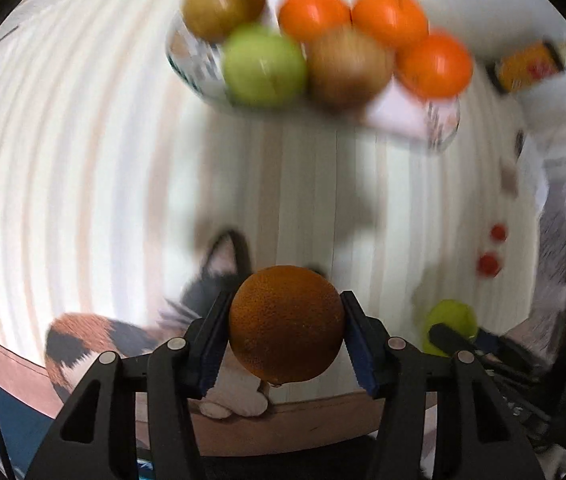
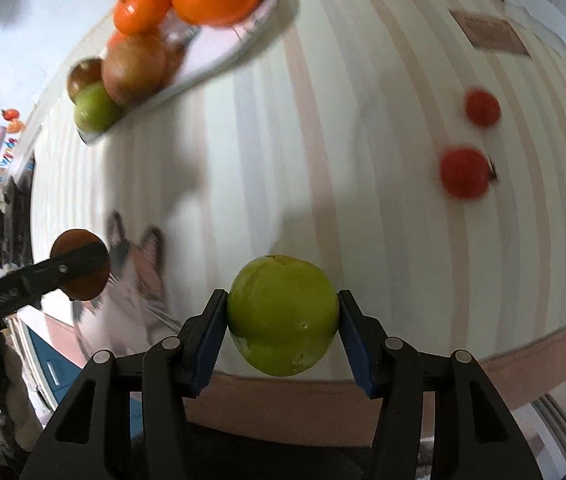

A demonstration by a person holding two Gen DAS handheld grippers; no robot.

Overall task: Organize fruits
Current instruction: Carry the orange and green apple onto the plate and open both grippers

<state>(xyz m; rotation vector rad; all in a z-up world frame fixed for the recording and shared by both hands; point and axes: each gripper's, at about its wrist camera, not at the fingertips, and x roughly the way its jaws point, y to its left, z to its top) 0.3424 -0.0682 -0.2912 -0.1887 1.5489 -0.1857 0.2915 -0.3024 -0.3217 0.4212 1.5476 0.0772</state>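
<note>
Left claw (image 1: 286, 334) clamped on a dark orange (image 1: 286, 324), short of the fruit tray (image 1: 403, 118). Right claw (image 2: 282, 332) clamped on a green fruit (image 2: 282, 314). No legible writing.

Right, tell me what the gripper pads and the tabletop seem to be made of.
Pads on the left gripper, closed on the orange: look like blue ribbed rubber or soft plastic, matte, on black hard plastic fingers. Tabletop: pale striped surface with a cat print, likely a cloth or vinyl cover; blur leaves it open.
</note>
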